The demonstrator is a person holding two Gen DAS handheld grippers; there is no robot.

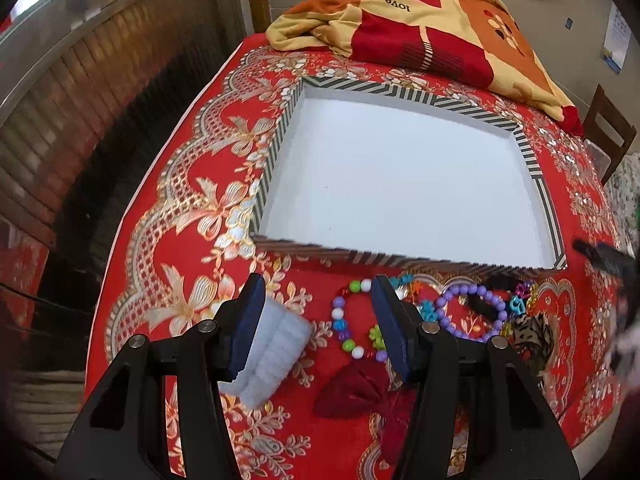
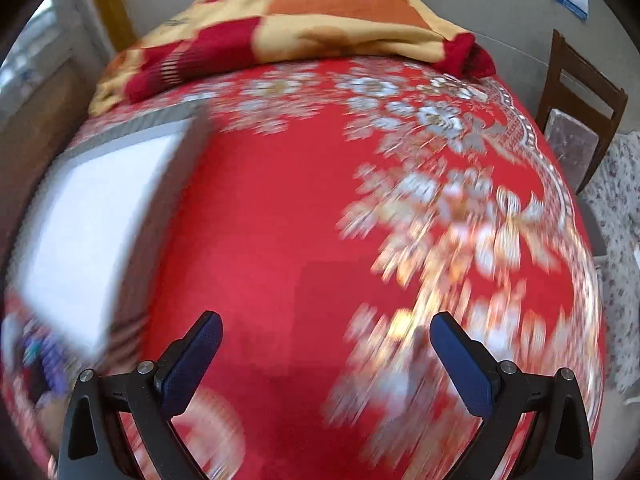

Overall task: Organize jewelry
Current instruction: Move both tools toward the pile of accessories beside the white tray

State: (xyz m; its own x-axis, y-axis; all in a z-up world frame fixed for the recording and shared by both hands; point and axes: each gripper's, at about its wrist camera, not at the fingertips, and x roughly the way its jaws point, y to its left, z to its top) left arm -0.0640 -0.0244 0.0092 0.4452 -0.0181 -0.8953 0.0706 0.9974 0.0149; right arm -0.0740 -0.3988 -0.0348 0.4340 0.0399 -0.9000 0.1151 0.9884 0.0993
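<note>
A shallow striped-rim box (image 1: 280,148) with a white inside lies on the red floral cloth (image 1: 192,216). In front of it lie a multicolour bead bracelet (image 1: 340,320), a purple bead bracelet (image 1: 464,300), a white fluffy piece (image 1: 280,344), a dark red bow (image 1: 360,392) and a leopard-print item (image 1: 532,336). My left gripper (image 1: 318,292) hovers open above the multicolour bracelet, nothing between its pads. My right gripper (image 2: 326,324) stands open over bare red cloth (image 2: 280,220), right of the box (image 2: 92,216); that view is blurred. Its dark tip (image 1: 600,258) shows at the left view's right edge.
A folded red and yellow blanket (image 1: 432,20) lies behind the box. A wooden chair (image 2: 580,100) stands past the cloth's right edge. Wooden slats (image 1: 80,120) run along the left side. More small colourful trinkets (image 1: 520,296) sit by the purple bracelet.
</note>
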